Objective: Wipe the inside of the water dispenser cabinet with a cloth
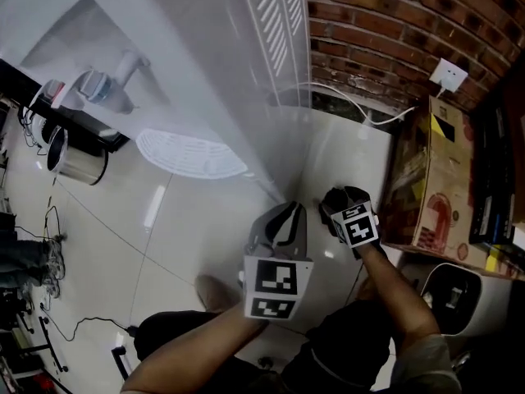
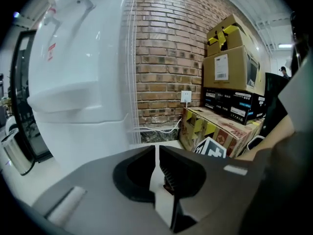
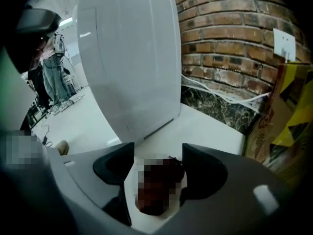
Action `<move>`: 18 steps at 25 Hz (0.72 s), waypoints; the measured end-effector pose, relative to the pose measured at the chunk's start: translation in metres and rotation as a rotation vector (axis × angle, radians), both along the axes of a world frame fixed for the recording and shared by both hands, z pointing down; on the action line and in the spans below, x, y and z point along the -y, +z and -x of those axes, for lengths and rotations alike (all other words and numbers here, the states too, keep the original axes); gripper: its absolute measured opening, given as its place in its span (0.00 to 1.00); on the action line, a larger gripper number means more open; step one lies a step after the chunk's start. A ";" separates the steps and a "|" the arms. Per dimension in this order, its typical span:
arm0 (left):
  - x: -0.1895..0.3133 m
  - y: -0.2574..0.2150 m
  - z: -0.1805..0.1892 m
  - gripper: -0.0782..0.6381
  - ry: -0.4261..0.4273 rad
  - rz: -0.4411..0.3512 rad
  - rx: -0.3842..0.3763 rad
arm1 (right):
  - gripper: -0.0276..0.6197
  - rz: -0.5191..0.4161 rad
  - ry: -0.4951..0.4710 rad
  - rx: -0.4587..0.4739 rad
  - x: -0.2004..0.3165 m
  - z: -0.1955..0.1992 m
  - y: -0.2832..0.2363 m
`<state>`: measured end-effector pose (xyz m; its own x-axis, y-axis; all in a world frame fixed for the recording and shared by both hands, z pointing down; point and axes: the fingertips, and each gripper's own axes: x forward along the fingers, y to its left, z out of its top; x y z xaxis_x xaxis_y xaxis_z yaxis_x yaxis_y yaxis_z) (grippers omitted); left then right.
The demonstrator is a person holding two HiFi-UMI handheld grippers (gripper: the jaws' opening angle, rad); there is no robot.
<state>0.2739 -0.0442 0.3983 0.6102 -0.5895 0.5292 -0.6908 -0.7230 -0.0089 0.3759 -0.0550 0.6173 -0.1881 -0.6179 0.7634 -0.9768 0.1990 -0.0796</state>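
The white water dispenser [image 1: 197, 48] stands on the glossy floor in front of me; it also fills the left of the left gripper view [image 2: 78, 72] and the top of the right gripper view [image 3: 127, 58]. Its lower front panel looks closed. No cloth shows in any view. My left gripper [image 1: 289, 213] hangs low beside the dispenser's base, its jaws [image 2: 157, 148] shut to a sliver with nothing in them. My right gripper [image 1: 336, 197] is just to its right, jaws [image 3: 157, 153] wide open over the floor. A dark shape under a mosaic patch lies between them; I cannot tell what it is.
A brick wall [image 1: 385, 23] runs behind, with a socket [image 1: 450, 75] and white cable [image 1: 361, 109]. Cardboard boxes [image 1: 431, 179] stand at the right, a white appliance [image 1: 463, 298] below them. A steel pot [image 1: 78, 158] and floor cables [image 1: 49, 220] lie left.
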 end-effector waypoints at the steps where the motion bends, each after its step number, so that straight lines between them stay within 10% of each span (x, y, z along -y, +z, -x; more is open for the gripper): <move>1: 0.001 0.001 0.000 0.15 -0.002 0.016 -0.003 | 0.54 0.026 -0.002 -0.008 0.001 -0.002 0.012; 12: -0.005 0.003 0.011 0.17 -0.027 0.075 -0.005 | 0.58 0.256 0.014 0.006 -0.017 -0.001 0.110; 18: -0.003 -0.001 0.018 0.17 -0.039 0.053 0.002 | 0.36 0.288 0.041 -0.011 -0.025 -0.013 0.121</move>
